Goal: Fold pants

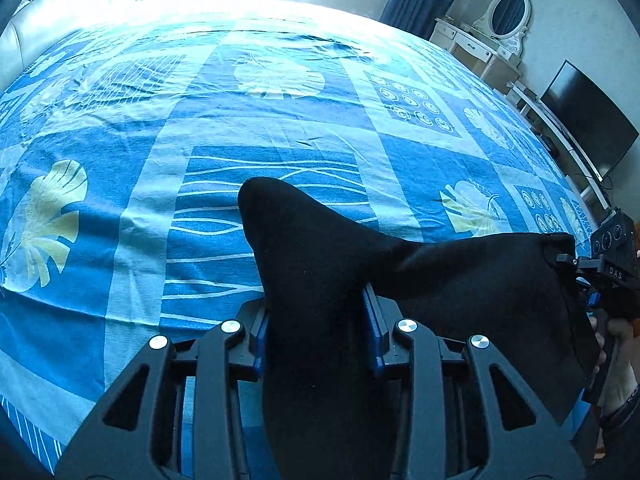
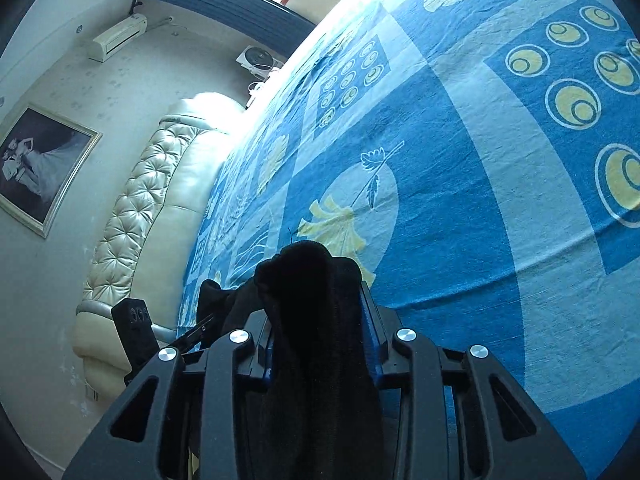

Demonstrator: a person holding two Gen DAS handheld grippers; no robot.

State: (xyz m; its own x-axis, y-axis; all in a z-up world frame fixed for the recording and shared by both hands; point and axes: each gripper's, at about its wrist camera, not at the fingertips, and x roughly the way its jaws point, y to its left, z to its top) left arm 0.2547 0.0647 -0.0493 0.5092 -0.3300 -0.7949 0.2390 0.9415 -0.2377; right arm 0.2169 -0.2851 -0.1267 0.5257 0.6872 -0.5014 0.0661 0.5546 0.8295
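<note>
The black pants point(image 1: 320, 264) hang between my two grippers above the bed. My left gripper point(image 1: 316, 320) is shut on one bunched end of the pants, which bulges up past the fingers. The cloth stretches right to my right gripper point(image 1: 576, 268), seen at the right edge of the left wrist view. In the right wrist view my right gripper point(image 2: 316, 312) is shut on a bunched end of the pants point(image 2: 308, 280). The left gripper point(image 2: 136, 328) shows there at lower left.
The bed carries a blue patterned sheet point(image 1: 200, 128), also in the right wrist view point(image 2: 460, 200). A cream tufted headboard point(image 2: 136, 208) stands at one end. A dressing table with mirror point(image 1: 492, 36) and a TV point(image 1: 588, 120) stand beyond the bed.
</note>
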